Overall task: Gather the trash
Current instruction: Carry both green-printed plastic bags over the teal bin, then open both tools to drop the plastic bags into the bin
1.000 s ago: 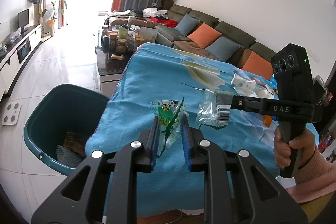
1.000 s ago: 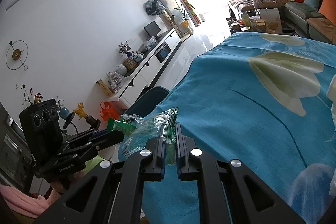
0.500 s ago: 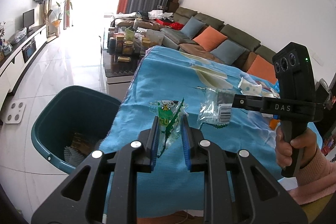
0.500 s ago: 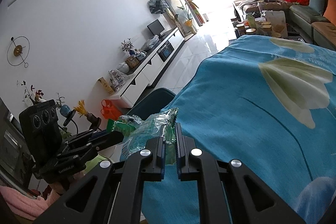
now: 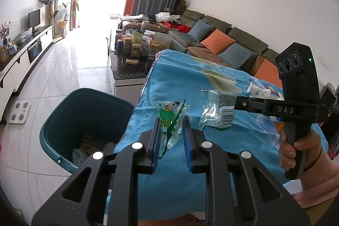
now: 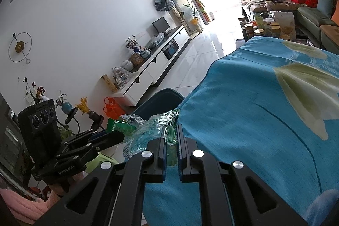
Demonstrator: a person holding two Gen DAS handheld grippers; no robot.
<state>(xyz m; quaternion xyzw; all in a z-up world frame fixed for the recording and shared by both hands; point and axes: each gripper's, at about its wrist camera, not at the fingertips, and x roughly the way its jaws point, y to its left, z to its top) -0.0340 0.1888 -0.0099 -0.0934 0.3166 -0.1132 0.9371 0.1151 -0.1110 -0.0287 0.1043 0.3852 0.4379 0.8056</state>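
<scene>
My left gripper (image 5: 171, 122) is shut on a green and white snack wrapper (image 5: 167, 109), held in the air over the left edge of the blue-clothed table (image 5: 190, 82). To its right, a person's hand (image 5: 296, 147) holds my right gripper (image 5: 235, 103), which is shut on a clear wrapper with a barcode (image 5: 216, 111). The right wrist view shows that gripper (image 6: 171, 130) pinching the clear, green-edged wrapper (image 6: 148, 130), with the left gripper (image 6: 114, 137) and its green wrapper (image 6: 121, 126) beside it. A teal bin (image 5: 63, 111) stands on the floor just left of the table, with some trash inside.
A white spotted scrap (image 5: 257, 91) and other litter lie on the cloth farther right. A low table with jars (image 5: 135, 50) stands beyond the table's far end. A sofa (image 5: 222, 43) runs along the right wall, a white TV cabinet (image 6: 161, 56) along the left.
Both grippers keep their wrappers. The right gripper has drifted a little toward the bin side of the table, and the bin shows more fully in the left wrist view.
</scene>
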